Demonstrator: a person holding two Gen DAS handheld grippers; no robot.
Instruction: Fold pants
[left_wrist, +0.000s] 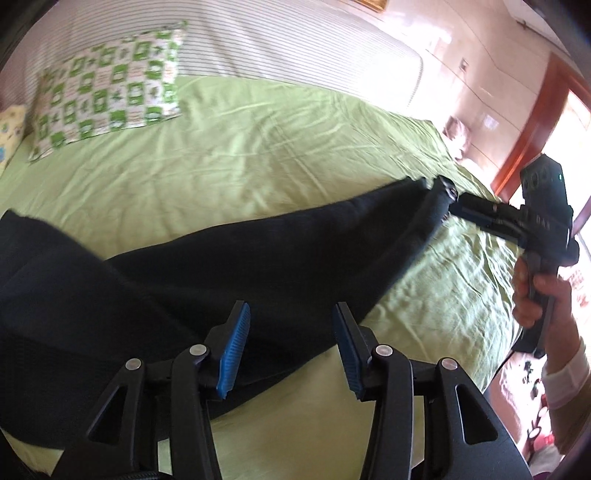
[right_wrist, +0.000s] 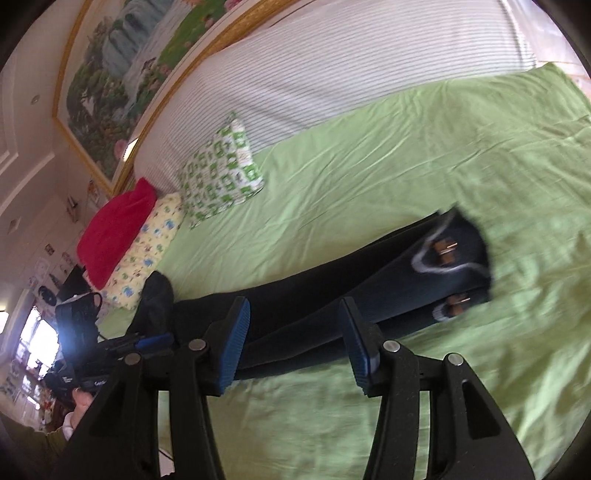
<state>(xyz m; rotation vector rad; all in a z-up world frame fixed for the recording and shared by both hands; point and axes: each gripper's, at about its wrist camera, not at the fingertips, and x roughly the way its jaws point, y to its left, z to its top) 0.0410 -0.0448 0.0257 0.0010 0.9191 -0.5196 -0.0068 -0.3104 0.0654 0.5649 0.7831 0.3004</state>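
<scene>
Left gripper (left_wrist: 291, 350), fingers spread wide and holding nothing, hovers over dark pants (left_wrist: 229, 266) stretched across a green bedsheet (left_wrist: 258, 147). At two o'clock, the right gripper (left_wrist: 452, 208) touches their far end; its own view shows it parted, empty. Patterned pillow (left_wrist: 110, 88) lies at eleven o'clock.

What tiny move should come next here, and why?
Probably lower the left gripper and shut it on the black pants: its jaws and those of the right gripper stand open, and the pants lie stretched, unfolded, on the green sheet.
</scene>
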